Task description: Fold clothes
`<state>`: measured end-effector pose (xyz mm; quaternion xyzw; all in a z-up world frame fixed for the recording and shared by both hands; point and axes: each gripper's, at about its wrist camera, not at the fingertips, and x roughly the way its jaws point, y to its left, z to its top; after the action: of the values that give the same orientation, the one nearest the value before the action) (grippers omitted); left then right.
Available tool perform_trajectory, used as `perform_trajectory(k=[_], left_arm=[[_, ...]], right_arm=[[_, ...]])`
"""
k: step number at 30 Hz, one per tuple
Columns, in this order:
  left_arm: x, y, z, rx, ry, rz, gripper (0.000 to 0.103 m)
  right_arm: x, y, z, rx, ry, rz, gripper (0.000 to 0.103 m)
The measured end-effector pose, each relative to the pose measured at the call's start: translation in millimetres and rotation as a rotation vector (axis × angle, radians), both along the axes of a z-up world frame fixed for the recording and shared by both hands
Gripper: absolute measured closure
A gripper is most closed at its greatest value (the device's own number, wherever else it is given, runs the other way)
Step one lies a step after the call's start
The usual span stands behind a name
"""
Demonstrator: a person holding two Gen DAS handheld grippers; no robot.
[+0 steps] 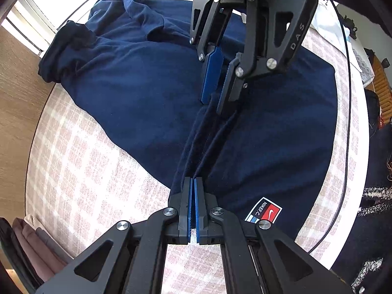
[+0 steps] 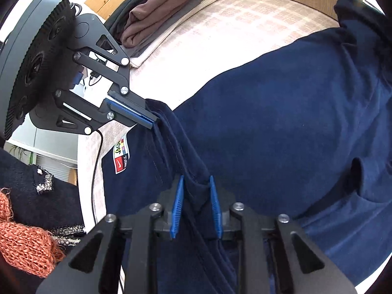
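Shirt (image 1: 147,85), navy, lies spread over most of the checked round table (image 1: 73,171). Left gripper (image 1: 192,183) is clenched on a raised fold of it; right gripper (image 2: 196,183) straddles the same fold, jaws apart. Bare cloth shows along the rim. Folded pile (image 2: 159,12) sits at the far edge, wood floor (image 1: 14,98) beyond.

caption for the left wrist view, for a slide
Left gripper pinches the navy shirt's hem; right gripper straddles it.

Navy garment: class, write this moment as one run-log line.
left gripper: shut on navy garment hem | right gripper: open around hem | garment on checked cloth
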<state>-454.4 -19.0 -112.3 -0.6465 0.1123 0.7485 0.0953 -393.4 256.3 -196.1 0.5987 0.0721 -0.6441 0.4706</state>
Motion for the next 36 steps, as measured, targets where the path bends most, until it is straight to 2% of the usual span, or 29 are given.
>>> perform_trajectory(k=[3, 5, 10, 14, 16, 19, 21, 24, 27, 30, 31, 33, 35, 36], left_arm=[[-10.4, 13.8, 3.7, -0.005, 0.005, -0.012, 0.102], [-13.9, 16.1, 8.4, 0.003, 0.014, -0.007, 0.102], [-16.5, 13.7, 14.8, 0.016, 0.037, 0.006, 0.102], [-21.2, 11.0, 12.5, 0.034, 0.046, 0.017, 0.099], [-22.1, 3.3, 7.7, 0.039, 0.019, 0.042, 0.097], [-22.6, -8.9, 11.8, -0.012, 0.025, 0.076, 0.094], [-18.1, -22.8, 22.0, -0.010, 0.043, 0.131, 0.090], [-4.1, -34.7, 36.7, 0.005, 0.065, 0.195, 0.090], [6.5, -30.8, 38.5, 0.026, 0.068, 0.205, 0.084], [6.7, -14.5, 30.7, 0.023, 0.058, 0.175, 0.084], [6.3, -8.4, 28.4, 0.023, 0.058, 0.161, 0.084], [1.2, -2.7, 23.7, 0.024, 0.067, 0.147, 0.084], [-7.4, -5.9, 17.5, 0.016, 0.073, 0.165, 0.082], [-11.2, -9.7, 14.9, -0.010, 0.075, 0.189, 0.082]], right_arm=[[-1.1, 8.3, 3.9, -0.036, -0.027, -0.041, 0.100], [4.7, 12.7, 11.7, -0.036, -0.012, -0.032, 0.100], [9.0, 27.8, 17.8, -0.027, -0.045, -0.079, 0.100], [6.6, 28.3, -3.2, 0.035, -0.064, -0.125, 0.100], [4.2, 29.1, -8.4, 0.049, -0.067, -0.139, 0.101], [4.1, 25.8, -4.8, 0.087, -0.049, -0.141, 0.101], [5.2, 23.0, -2.1, 0.114, -0.035, -0.137, 0.101], [6.2, 19.5, 3.7, 0.129, -0.023, -0.146, 0.101], [3.7, 16.6, 12.2, 0.137, 0.002, -0.153, 0.101], [2.4, 10.7, 6.5, 0.222, 0.039, -0.132, 0.100], [1.6, 10.1, 7.5, 0.230, 0.052, -0.144, 0.098], [-1.7, 13.0, 15.4, 0.229, 0.084, -0.191, 0.089], [-5.1, 25.4, 35.4, 0.172, 0.130, -0.259, 0.078], [-5.2, 33.3, 45.6, 0.141, 0.150, -0.292, 0.078]])
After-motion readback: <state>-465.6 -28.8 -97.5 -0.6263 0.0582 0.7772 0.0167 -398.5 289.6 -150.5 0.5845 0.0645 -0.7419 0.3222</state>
